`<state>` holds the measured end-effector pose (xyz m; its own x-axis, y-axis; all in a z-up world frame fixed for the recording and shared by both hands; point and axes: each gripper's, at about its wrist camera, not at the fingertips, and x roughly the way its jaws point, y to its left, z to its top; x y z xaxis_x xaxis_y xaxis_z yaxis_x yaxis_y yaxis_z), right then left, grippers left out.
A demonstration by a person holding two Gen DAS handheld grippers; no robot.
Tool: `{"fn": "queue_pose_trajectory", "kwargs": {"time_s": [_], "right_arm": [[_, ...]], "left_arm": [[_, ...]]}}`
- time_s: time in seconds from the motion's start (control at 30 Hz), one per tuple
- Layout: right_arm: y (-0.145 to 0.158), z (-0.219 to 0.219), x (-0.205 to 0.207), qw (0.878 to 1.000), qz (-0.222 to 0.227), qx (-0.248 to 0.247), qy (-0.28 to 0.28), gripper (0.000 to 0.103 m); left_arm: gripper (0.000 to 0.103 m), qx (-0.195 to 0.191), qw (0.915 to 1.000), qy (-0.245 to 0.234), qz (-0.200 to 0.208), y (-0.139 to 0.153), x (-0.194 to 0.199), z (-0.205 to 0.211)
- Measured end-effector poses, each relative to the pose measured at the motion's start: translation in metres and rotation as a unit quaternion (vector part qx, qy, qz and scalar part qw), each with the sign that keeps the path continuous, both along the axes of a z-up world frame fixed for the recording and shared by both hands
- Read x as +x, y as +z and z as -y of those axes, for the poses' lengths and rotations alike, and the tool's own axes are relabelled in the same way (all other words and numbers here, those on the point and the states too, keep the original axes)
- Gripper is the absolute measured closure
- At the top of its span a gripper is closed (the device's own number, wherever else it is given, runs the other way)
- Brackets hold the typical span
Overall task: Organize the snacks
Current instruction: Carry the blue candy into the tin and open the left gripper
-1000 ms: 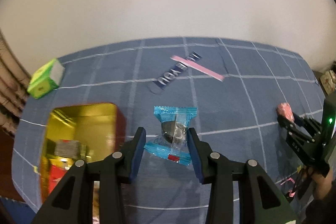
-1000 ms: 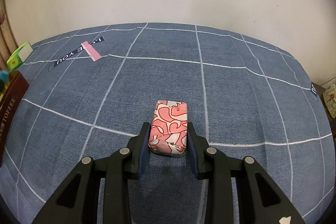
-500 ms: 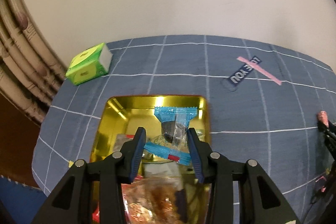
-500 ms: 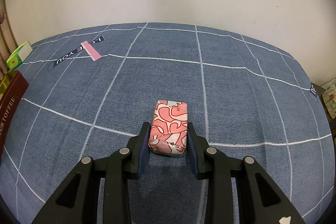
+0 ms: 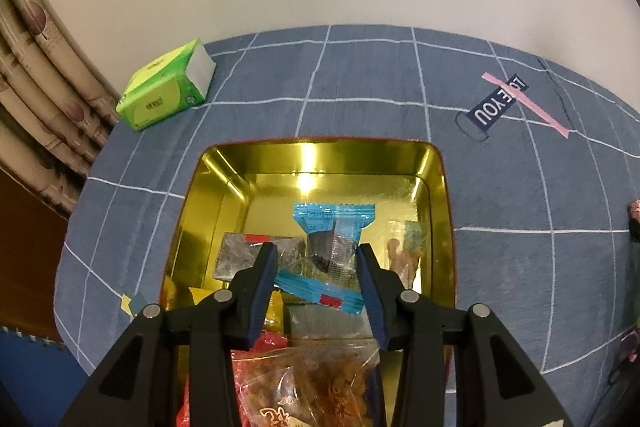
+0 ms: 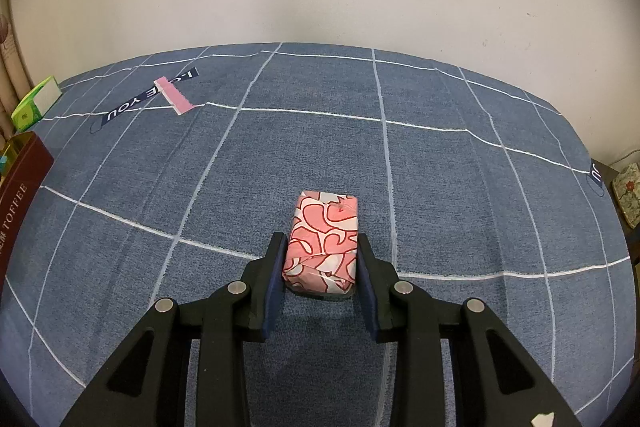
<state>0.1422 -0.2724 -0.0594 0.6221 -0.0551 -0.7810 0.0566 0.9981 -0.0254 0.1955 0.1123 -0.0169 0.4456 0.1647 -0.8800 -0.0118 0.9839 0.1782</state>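
Left claw point(image 5: 316, 269) clamps blue snack point(image 5: 329, 251) over gold tin point(image 5: 438, 187); right claw point(image 6: 320, 267) clamps pink packet point(image 6: 322, 247)

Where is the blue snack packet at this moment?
In the left wrist view the blue snack packet sits between the fingers of the left gripper, over the open gold tin and above the snacks already inside.

Left wrist view looks down, close over the tin point(image 5: 438, 187); right wrist view faces along the cloth point(image 6: 440, 163), tin point(image 6: 24, 171) at left.

Left tool point(image 5: 317, 269) grips blue packet point(image 5: 332, 251) (over tin point(image 5: 440, 195)).
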Motion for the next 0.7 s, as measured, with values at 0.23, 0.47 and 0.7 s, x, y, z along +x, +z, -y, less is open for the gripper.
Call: {"fn": "queue_pose_trajectory", "kwargs": {"time_s": [0.23, 0.47, 0.7], "right_arm": [[0.0, 0.0, 0.0, 1.0, 0.0, 0.0, 0.0, 0.073], [0.0, -0.001, 0.0, 1.0, 0.0, 0.0, 0.0, 0.073], [-0.001, 0.0, 0.0, 1.0, 0.0, 0.0, 0.001, 0.073]], "left_arm": [[0.062, 0.004, 0.9999, 0.003, -0.012, -0.01, 0.003, -0.002], [0.062, 0.006, 0.9998, 0.005, -0.02, -0.016, 0.002, -0.003], [0.061, 0.007, 0.9997, 0.003, -0.023, -0.018, 0.002, -0.005]]}}
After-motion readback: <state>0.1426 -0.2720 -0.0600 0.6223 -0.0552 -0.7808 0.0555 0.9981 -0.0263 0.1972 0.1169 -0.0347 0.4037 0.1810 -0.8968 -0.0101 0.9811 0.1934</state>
